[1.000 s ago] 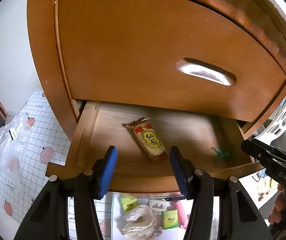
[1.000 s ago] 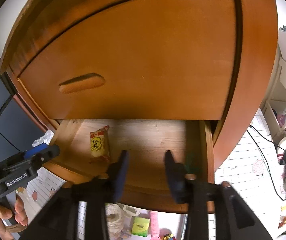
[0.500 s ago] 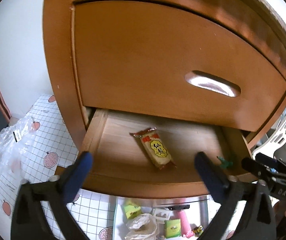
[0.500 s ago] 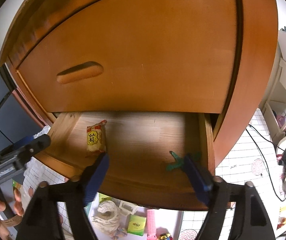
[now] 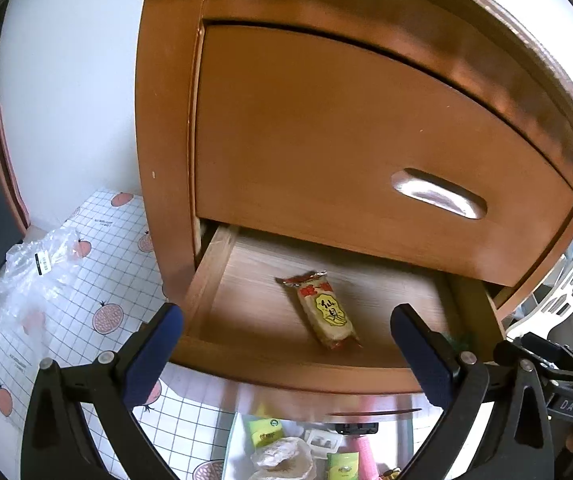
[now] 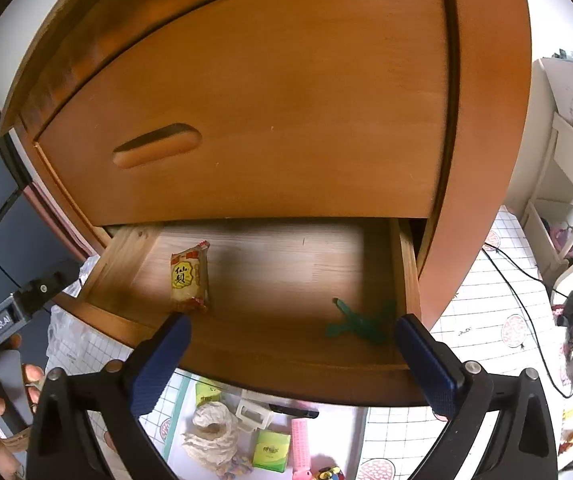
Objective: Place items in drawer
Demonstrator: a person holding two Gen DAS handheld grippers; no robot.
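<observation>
Lying in the open drawer (image 6: pixel 246 344): snack packet (image 6: pixel 189 277) at left, green toy (image 6: pixel 360 322) at right front corner, uncovered since a second ago. Left gripper (image 5: pixel 286 354) and right gripper (image 6: pixel 292 356): fingers spread wide, having just opened, nothing between them.

Glossy wooden drawer (image 6: pixel 270 356), crinkly plastic snack packet (image 6: pixel 189 276)

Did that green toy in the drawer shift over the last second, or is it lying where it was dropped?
Cannot tell. A second ago the right tongs hid it. Since they spread open, the green toy has stayed put by the drawer's right wall.
</observation>
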